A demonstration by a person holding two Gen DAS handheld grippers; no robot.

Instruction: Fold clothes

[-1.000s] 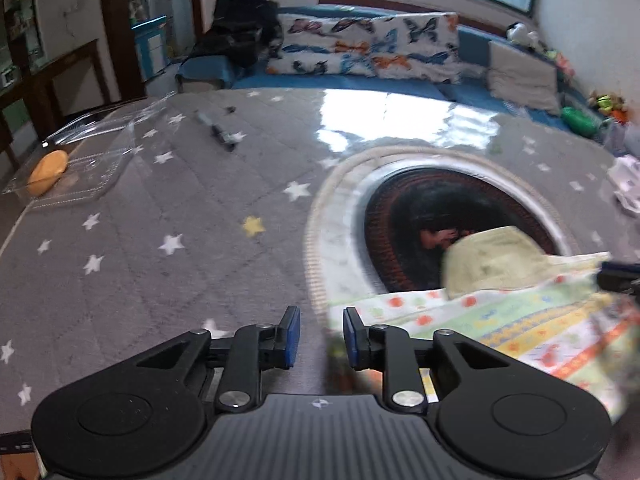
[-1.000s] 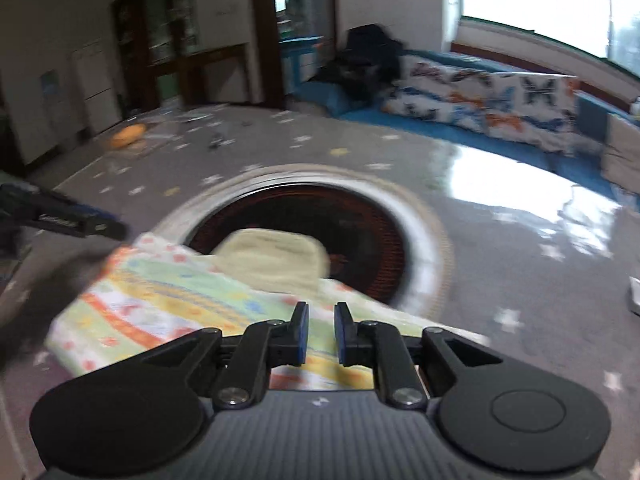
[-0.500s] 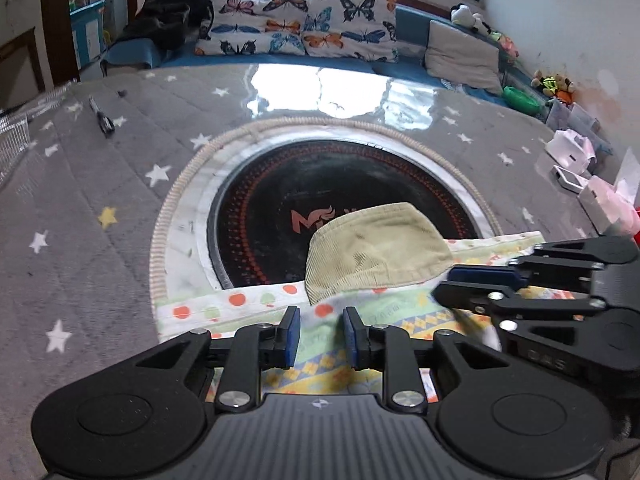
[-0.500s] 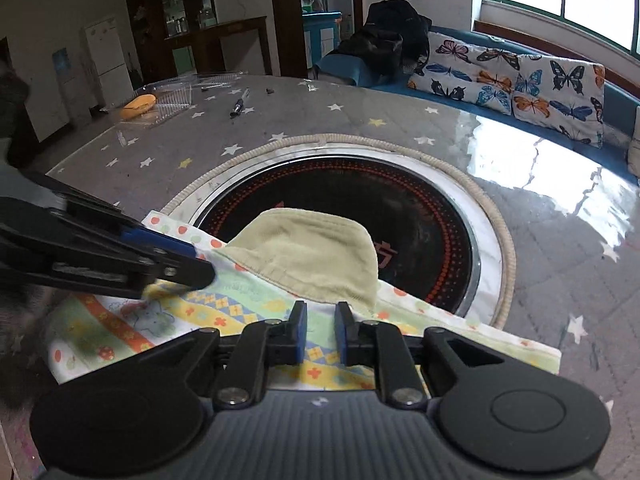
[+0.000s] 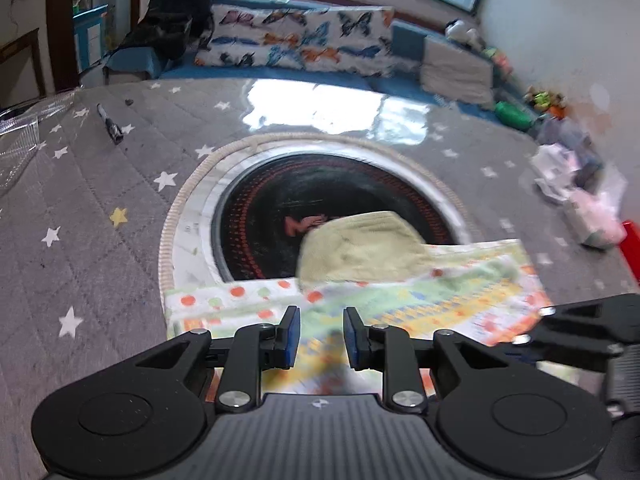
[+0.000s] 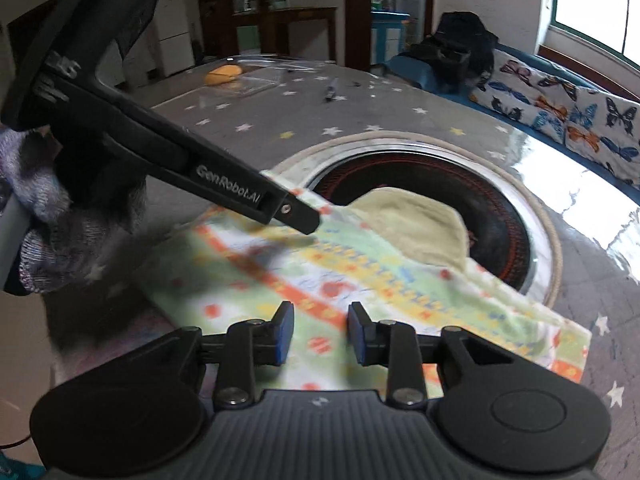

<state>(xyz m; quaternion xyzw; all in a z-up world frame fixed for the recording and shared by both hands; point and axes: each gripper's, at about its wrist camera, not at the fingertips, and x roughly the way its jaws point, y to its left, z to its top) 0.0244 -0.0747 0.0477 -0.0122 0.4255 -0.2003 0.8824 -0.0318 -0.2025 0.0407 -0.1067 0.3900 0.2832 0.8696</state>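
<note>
Patterned garment on the worktop

The colourful printed garment point(image 6: 360, 292) lies folded flat at the near edge, its pale yellow-green lining point(image 6: 420, 224) showing at the far side.

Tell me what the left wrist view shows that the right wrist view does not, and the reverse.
Only the left wrist view shows the heap of white packets at the table's far right edge, the green toy and the grey cushion on the bench. Only the right wrist view shows the orange fruit in a clear tray and the gloved hand holding the left gripper. Both show the patterned garment with its pale green hood over the round black hob, the marker pen and the butterfly cushion.
</note>
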